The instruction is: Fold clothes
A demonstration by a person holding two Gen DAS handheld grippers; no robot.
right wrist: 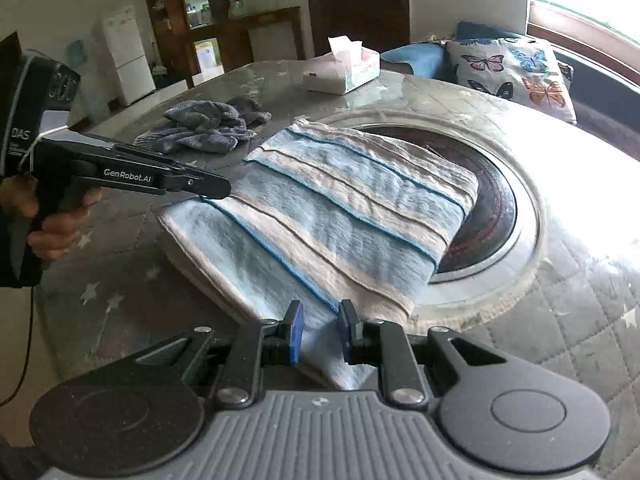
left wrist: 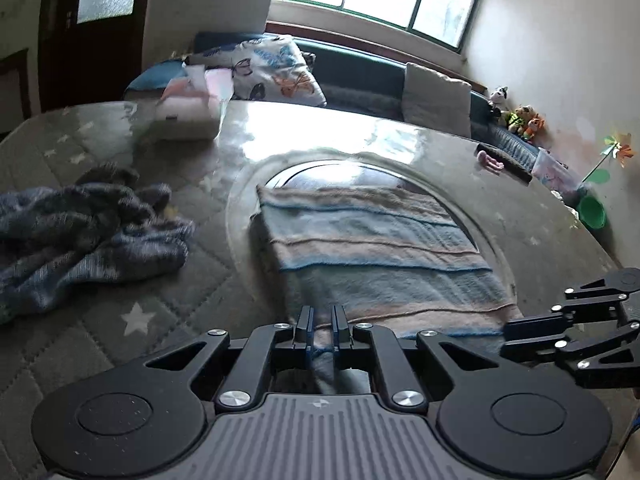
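Neatly folded striped towel, blue and beige

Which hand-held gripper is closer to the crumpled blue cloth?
Left. The left hand-held gripper pinches the striped towel at its corner on the side of the crumpled blue cloth; the right hand-held gripper grips the towel's other near corner, farther away.

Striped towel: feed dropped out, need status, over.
Left tool and right tool both shut on striped towel, folded flat on table. Blue garment lies apart. Nothing blocking.
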